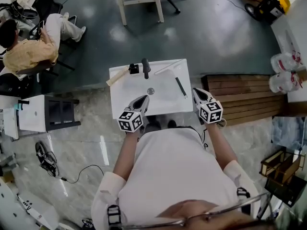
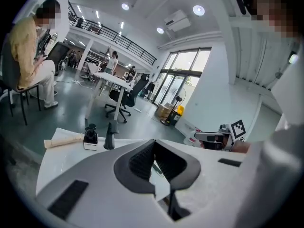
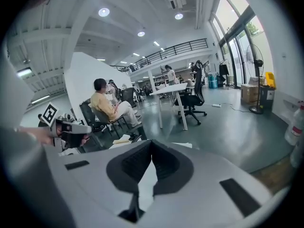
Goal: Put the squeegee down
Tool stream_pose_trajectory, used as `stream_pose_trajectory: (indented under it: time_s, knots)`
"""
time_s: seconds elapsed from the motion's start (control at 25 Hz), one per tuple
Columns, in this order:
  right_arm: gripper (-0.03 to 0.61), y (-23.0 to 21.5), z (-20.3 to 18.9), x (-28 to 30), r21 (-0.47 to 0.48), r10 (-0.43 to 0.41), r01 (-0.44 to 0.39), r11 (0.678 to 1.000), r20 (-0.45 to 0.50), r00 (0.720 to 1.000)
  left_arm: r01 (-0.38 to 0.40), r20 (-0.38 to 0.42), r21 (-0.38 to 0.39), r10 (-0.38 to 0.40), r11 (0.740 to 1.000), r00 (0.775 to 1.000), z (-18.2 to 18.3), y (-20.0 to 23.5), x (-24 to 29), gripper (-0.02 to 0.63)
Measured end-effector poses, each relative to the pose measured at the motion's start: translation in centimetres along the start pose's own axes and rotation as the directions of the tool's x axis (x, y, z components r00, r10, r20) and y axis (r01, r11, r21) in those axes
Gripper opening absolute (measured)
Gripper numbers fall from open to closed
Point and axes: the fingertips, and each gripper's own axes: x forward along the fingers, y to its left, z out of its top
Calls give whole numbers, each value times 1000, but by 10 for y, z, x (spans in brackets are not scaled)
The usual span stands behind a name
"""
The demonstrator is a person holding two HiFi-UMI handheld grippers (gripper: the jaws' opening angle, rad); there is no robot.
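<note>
- Your left gripper (image 1: 143, 99) is closed, jaws together with nothing between them, over the near edge of the white bench (image 1: 120, 110).
- Your right gripper (image 1: 196, 92) is closed and empty too, by the bench's near right corner.
- The squeegee (image 1: 181, 86), slim and black, lies flat on the right part of the bench, just left of your right gripper and not held.
- At the far edge are a black tap (image 1: 146, 68), a small black bottle (image 1: 134, 69) and a wooden-handled brush (image 1: 117, 75).
- Each gripper's cube bears black-and-white square markers.

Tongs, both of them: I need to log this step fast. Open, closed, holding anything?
Left tongs: closed, holding nothing.
Right tongs: closed, holding nothing.
</note>
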Motion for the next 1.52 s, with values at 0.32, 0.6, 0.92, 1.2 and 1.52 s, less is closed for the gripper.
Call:
stream_pose_trajectory:
  time_s: [0.32,0.6,0.92,1.2,1.52]
  knots:
    - [6,10,-8,-26,-64,76,-74,995,31,997,-86,77,-8,86,996,993,-16,-30,-33,5]
    - [6,27,-6,-30,-122,118,-113,986,36,992,-138,110,-31,141,990,984,-25,-35,-59,5]
    - [6,51,9,-28,-181,107,-92,979,74,991,-130,153,-1,128,992,980,-8,-18,-83,5]
    - [6,65,22,-29,-192,55,-35,981,104,993,-96,159,52,87,994,983,9,-6,-98,5]
    - [5,77,36,-24,-170,40,-18,985,126,991,-75,143,71,65,995,988,16,9,-104,5]
